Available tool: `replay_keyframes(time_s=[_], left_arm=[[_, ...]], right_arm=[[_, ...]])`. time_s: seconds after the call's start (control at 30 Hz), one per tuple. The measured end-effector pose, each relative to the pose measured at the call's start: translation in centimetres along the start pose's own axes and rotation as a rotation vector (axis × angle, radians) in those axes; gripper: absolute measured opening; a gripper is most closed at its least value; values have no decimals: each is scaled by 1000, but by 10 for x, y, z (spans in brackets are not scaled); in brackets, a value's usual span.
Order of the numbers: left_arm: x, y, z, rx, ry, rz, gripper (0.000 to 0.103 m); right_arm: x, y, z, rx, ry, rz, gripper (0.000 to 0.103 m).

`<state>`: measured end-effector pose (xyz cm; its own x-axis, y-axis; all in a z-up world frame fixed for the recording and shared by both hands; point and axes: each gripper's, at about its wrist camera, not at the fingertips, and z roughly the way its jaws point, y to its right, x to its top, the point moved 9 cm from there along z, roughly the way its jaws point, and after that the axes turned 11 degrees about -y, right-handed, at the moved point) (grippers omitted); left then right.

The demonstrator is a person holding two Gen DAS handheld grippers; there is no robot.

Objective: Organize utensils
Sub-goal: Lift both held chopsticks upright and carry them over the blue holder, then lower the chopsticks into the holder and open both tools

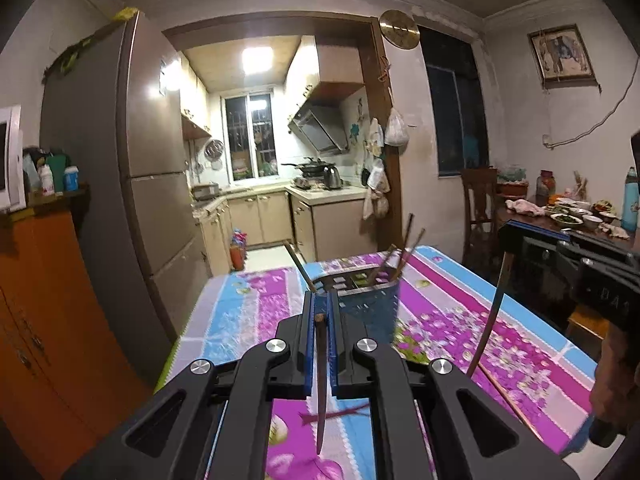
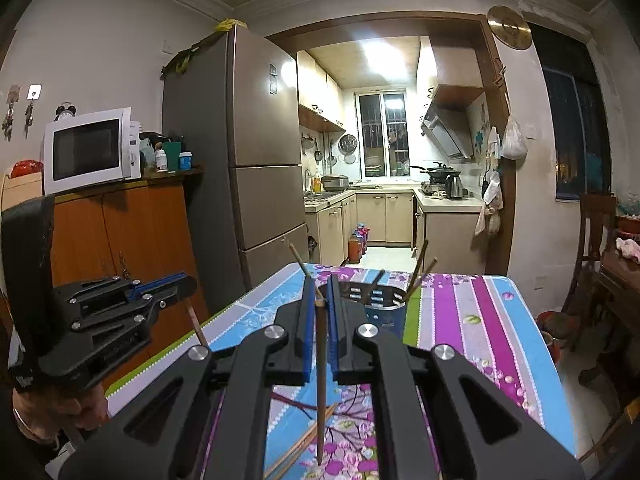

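The left tool (image 1: 320, 304) is clamped on a dark chopstick (image 1: 321, 380), its blue pads pressed narrow against the stick's upper end; the stick hangs down between the black arms, its tip pointing toward six o'clock over the surface (image 1: 248, 320), which wears a cloth of pink, blue and purple flowers. The right tool (image 2: 320, 290) grips a second chopstick (image 2: 321, 380) the same way, pinched near the top with the thin end hanging toward six o'clock.

In the left wrist view, a blue perforated holder (image 1: 368, 300) stands on the cloth just beyond the left tool, toward one o'clock from its tips. Several chopsticks (image 1: 404, 256) lean in it, most tilted toward one o'clock and one toward eleven o'clock. The right tool appears at three o'clock in that view, with its chopstick slanting down from it to the cloth area at about four o'clock. A loose pair of chopsticks (image 1: 508, 396) lies flat on the cloth at about four o'clock.

In the right wrist view, the same holder (image 2: 380, 304) stands just past the tool tips, toward one o'clock. The left tool shows at nine o'clock, held by a hand (image 2: 60, 412) at eight o'clock. Loose chopsticks (image 2: 304, 444) lie on the cloth at six o'clock, under the tool's arms.
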<state>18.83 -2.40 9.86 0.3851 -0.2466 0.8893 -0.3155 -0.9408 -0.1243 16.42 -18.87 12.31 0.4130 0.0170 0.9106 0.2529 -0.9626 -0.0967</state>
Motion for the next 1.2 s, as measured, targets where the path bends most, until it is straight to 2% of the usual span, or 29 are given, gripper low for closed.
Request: replay_keyframes(time_s=[0.2, 0.4, 0.87, 1.0, 1.2], left_arm=[[27, -4, 12, 81, 33, 19, 7], [48, -3, 24, 130, 50, 47, 7], [88, -1, 44, 158, 89, 65, 7], [123, 0, 47, 114, 128, 41, 7], [181, -2, 55, -4, 201, -43, 7]], right_arm=[[35, 14, 19, -11, -6, 23, 5], [62, 27, 34, -51, -3, 17, 5], [114, 55, 61, -99, 19, 32, 5], [133, 65, 67, -108, 41, 56, 5], [160, 78, 72, -124, 93, 77, 5]])
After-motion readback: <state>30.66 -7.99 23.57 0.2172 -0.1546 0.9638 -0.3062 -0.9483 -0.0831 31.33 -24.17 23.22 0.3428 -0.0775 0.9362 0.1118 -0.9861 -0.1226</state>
